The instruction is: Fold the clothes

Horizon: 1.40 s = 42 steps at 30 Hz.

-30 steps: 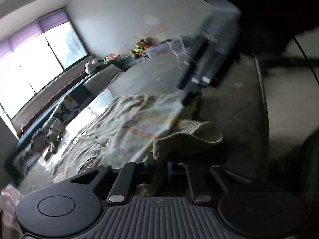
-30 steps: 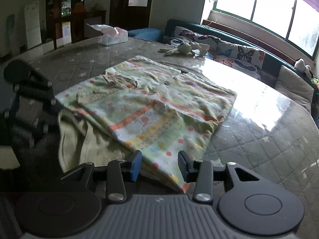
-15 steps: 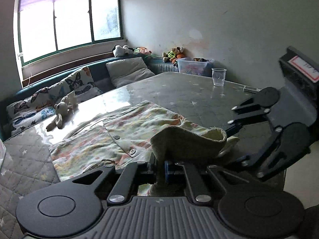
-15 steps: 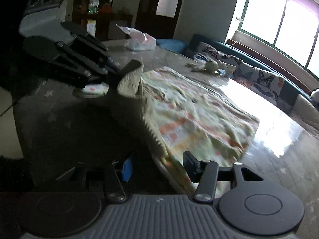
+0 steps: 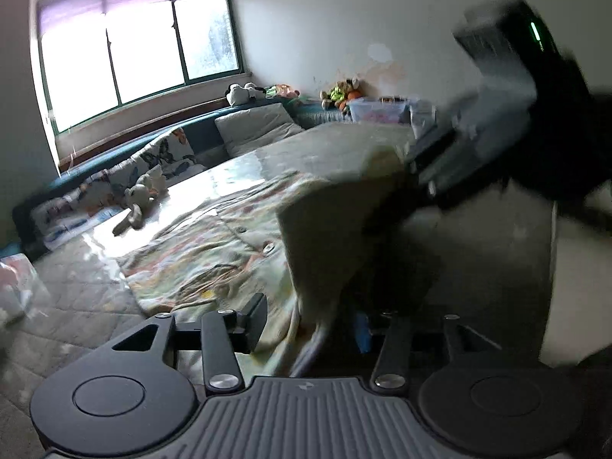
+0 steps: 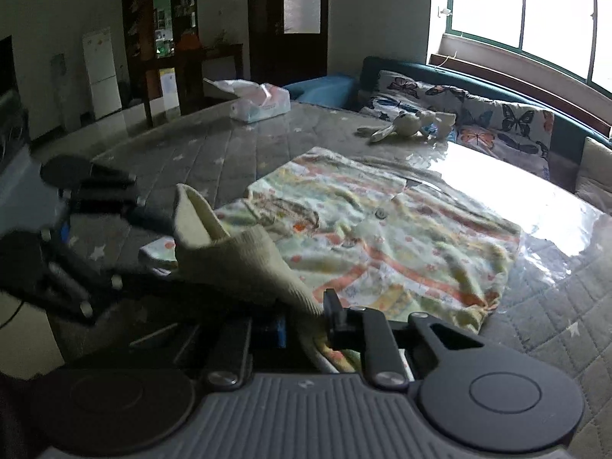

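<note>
The right gripper (image 6: 304,315) is closing on a ribbed beige cuff (image 6: 233,260); the left gripper (image 5: 310,321) is opening, soft cloth loose between its pads. Beyond, the rumpled printed shirt (image 6: 382,237) lies on the glossy quilted table (image 6: 554,306)

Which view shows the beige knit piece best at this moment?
The right wrist view: the beige knit piece is sharp, its ribbed weave and raised edge lit above the patterned shirt. The left wrist view shows it blurred and mostly shadowed.

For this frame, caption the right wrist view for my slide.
Right gripper closing on a lifted beige knit cuff beside the patterned shirt.
</note>
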### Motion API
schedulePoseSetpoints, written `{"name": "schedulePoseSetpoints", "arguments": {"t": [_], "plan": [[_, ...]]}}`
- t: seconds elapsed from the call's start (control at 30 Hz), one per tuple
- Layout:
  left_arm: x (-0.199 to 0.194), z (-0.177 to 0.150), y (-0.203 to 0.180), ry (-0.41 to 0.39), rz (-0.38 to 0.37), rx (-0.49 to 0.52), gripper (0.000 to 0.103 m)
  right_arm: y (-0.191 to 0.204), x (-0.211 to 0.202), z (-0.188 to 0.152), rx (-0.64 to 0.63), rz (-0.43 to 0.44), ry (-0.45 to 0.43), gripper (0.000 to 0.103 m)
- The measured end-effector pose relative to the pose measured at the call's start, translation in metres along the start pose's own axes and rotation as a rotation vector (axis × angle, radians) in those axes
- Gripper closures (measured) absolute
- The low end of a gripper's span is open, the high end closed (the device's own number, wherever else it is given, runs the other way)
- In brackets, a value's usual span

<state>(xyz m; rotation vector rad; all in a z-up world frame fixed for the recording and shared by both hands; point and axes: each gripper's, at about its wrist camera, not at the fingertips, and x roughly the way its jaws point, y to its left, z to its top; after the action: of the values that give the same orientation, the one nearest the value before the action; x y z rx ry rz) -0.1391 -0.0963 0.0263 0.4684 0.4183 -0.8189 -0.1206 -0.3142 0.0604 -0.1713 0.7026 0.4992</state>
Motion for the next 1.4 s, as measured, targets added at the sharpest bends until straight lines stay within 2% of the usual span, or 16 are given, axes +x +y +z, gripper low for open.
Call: {"name": "schedulePoseSetpoints", "arguments": {"t": [0.2,0.27,0.33,0.57,0.7,0.83,0.9,0.93,0.97,1.1,1.27,1.4], "plan": [[0.017,-0.010,-0.012,0.036,0.076,0.163,0.053,-0.001,-0.002,0.004,0.005,-0.015,-0.014,0.086],[0.021,-0.012,-0.009,0.052,0.095,0.187,0.059,-0.001,-0.003,0.004,0.004,-0.023,-0.017,0.086],[0.023,-0.014,-0.005,0.060,0.105,0.201,0.075,-0.001,-0.004,0.002,0.006,-0.025,-0.020,0.086],[0.017,-0.014,-0.004,0.027,0.130,0.257,0.073,-0.001,-0.005,-0.002,0.007,-0.040,-0.022,0.084],[0.022,-0.018,-0.008,0.045,0.112,0.307,0.084,-0.001,-0.005,-0.006,-0.005,-0.049,-0.014,0.081],[0.021,-0.019,-0.003,0.049,0.102,0.291,0.092,-0.002,-0.006,-0.013,-0.006,-0.047,-0.001,0.079],[0.021,-0.017,0.000,0.045,0.098,0.274,0.093,-0.002,-0.007,-0.017,0.005,-0.044,0.003,0.079],[0.020,-0.016,0.000,0.041,0.098,0.266,0.093,-0.002,-0.008,-0.019,0.013,-0.041,0.003,0.083],[0.021,-0.014,0.002,0.037,0.096,0.260,0.093,-0.002,-0.009,-0.021,0.021,-0.038,0.004,0.091],[0.008,-0.009,0.001,0.023,0.078,0.227,0.094,0.003,-0.022,-0.025,0.028,-0.033,-0.025,0.093],[-0.037,-0.004,-0.011,0.006,0.034,0.211,0.094,0.013,-0.060,-0.024,0.026,0.013,-0.055,0.094],[-0.065,0.001,-0.010,0.010,0.002,0.135,0.094,0.027,-0.088,-0.020,-0.016,0.042,-0.076,0.094]]}}
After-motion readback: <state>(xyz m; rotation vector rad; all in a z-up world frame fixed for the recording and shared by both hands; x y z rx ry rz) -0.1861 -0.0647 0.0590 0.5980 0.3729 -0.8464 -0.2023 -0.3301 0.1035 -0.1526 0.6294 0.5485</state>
